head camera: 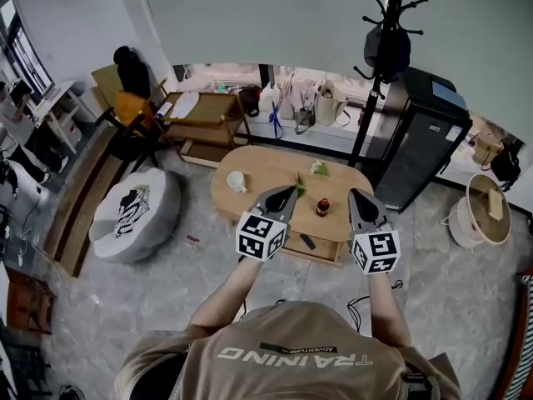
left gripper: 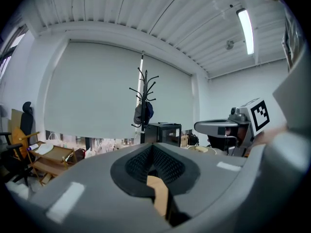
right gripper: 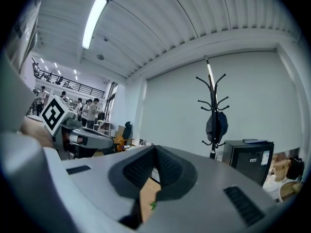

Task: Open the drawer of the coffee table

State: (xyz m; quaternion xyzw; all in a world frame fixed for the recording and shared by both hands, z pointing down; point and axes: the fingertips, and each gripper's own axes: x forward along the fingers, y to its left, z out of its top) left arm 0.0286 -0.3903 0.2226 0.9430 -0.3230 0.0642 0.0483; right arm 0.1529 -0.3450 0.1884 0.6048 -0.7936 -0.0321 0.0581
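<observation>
coat rack [head camera: 369, 102] | black cabinet [head camera: 420, 144] beside it | white pouf [head camera: 133, 215] on floor

Coffee table [head camera: 266, 167] mid-floor.
- On table: cup [head camera: 236, 181] at left end; plant [head camera: 319, 168] toward far edge; bottle [head camera: 323, 207] near front edge.
- Drawer [head camera: 321, 248] in table's front side, right half.
- Pouf [head camera: 137, 211] left of table.
- Cart [head camera: 200, 117] behind table, leftward.
- Chair [head camera: 125, 98] behind table, further left.
- Coat rack [head camera: 376, 73] behind table's right end.
- Cabinet [head camera: 420, 144] right of table, near.
- Basket [head camera: 483, 211] right of table, well apart.
</observation>
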